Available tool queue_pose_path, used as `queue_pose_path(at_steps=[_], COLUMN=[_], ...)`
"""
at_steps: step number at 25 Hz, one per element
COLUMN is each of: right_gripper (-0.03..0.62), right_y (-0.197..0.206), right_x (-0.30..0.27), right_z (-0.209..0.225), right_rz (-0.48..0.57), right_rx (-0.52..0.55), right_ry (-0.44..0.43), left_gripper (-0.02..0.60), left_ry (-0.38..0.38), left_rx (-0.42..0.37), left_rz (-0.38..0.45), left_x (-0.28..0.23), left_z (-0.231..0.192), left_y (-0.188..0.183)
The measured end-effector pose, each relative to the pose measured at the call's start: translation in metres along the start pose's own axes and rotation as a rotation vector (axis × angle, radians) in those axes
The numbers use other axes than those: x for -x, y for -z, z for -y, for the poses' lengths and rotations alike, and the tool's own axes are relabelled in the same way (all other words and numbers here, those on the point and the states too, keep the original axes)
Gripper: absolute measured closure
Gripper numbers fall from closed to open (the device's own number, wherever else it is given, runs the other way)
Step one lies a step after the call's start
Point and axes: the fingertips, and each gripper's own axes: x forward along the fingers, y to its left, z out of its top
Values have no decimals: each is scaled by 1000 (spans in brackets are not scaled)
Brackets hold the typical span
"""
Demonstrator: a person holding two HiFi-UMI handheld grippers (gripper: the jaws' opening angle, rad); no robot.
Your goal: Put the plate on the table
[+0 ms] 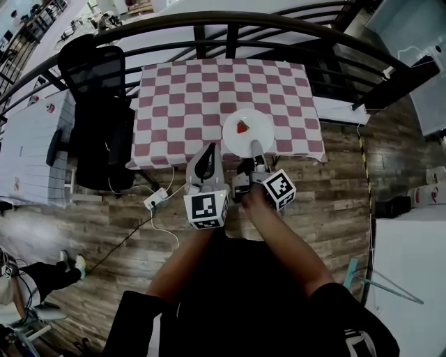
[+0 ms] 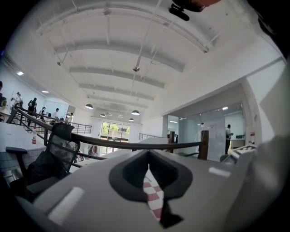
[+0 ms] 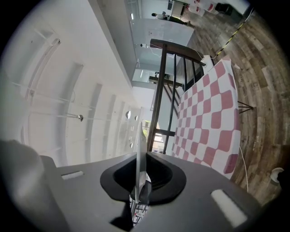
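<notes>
A white plate (image 1: 249,131) with a strawberry (image 1: 242,127) on it is over the near right part of the red-and-white checked table (image 1: 188,97). I cannot tell whether it rests on the cloth. My right gripper (image 1: 256,148) is shut on the plate's near rim. In the right gripper view the plate (image 3: 139,154) runs edge-on between the jaws, with the table (image 3: 213,113) beyond. My left gripper (image 1: 209,150) hovers at the table's near edge, left of the plate, holding nothing. In the left gripper view its jaws (image 2: 149,170) stand together, with a sliver of checked cloth (image 2: 153,199) showing through.
A black office chair (image 1: 97,104) stands against the table's left side. A dark curved railing (image 1: 230,21) runs behind the table. A power strip with a cable (image 1: 155,201) lies on the wooden floor near the table's front left corner. A white table (image 1: 28,146) is further left.
</notes>
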Motion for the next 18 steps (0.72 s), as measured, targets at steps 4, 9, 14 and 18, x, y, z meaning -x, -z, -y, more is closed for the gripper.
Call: queue_pose_path(at_steps=[4,9,14,18], right_gripper=[574,574,574,574], right_y=[-4,-5,-1,-2], right_x=[-18,-31,-51,-65], right_z=[0,3,1,2], right_rz=[32,81,82,83], right_rx=[-3,-17,1,29], right_ry=[5,26,26,28], left_gripper=[572,572,572,572], left_ry=[29,52,65,80], left_rx=[-16,-13,-15,-2], left_rz=[-4,-22,-16,-14], left_x=[-19,-39,-57,-69], left_z=[-6,-17,-30,-39], left_y=[-2,3,1,2])
